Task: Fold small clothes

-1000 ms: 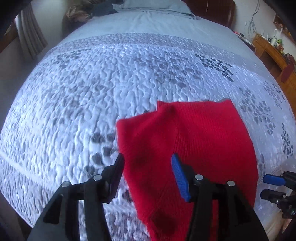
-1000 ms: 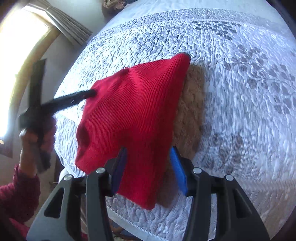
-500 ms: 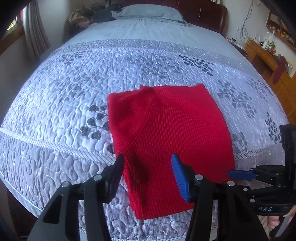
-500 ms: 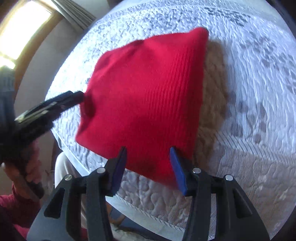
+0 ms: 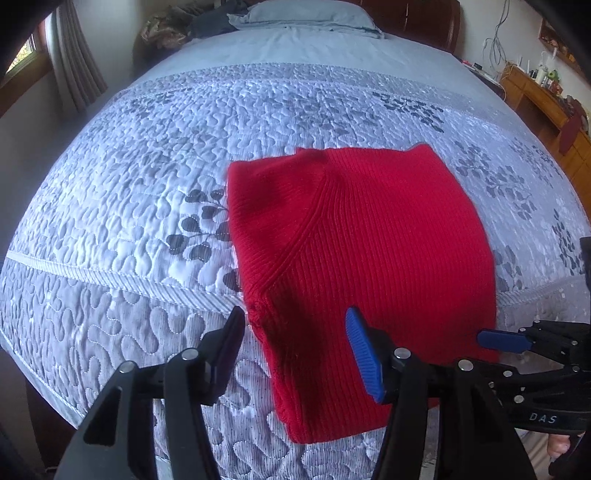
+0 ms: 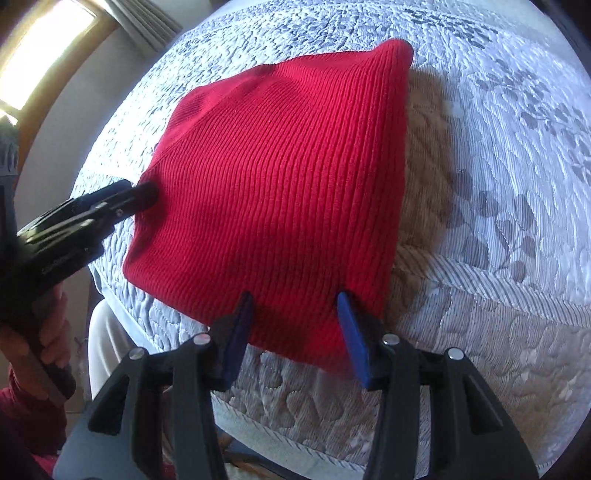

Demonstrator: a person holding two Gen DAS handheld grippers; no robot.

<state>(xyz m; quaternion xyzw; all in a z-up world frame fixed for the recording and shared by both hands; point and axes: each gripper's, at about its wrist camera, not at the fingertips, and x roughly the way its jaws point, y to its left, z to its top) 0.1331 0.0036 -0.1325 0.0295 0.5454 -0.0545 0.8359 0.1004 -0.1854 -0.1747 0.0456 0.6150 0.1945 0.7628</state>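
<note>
Folded red sweater (image 5: 362,258) on the quilted bed (image 5: 129,206); both hand-held grippers (image 5: 295,350) (image 6: 295,328) gape apart. Pillow (image 5: 303,14) at twelve o'clock, left view only.

a wide bed (image 5: 295,110) fills the room, covered by a pale quilted bedspread (image 5: 110,206) stitched with grey leaf sprays. at the bed's far end lie a light blue pillow (image 5: 295,14) and a heap of dark clothes (image 5: 207,22), against a dark wooden headboard (image 5: 417,18). left of the bed, grey curtains (image 5: 77,77) hang beside a wood-framed window (image 6: 48,48) with bright daylight. right of the bed stands a wooden dresser (image 5: 543,99) crowded with small items, and cables (image 5: 496,40) hang on the pale wall above it.
</note>
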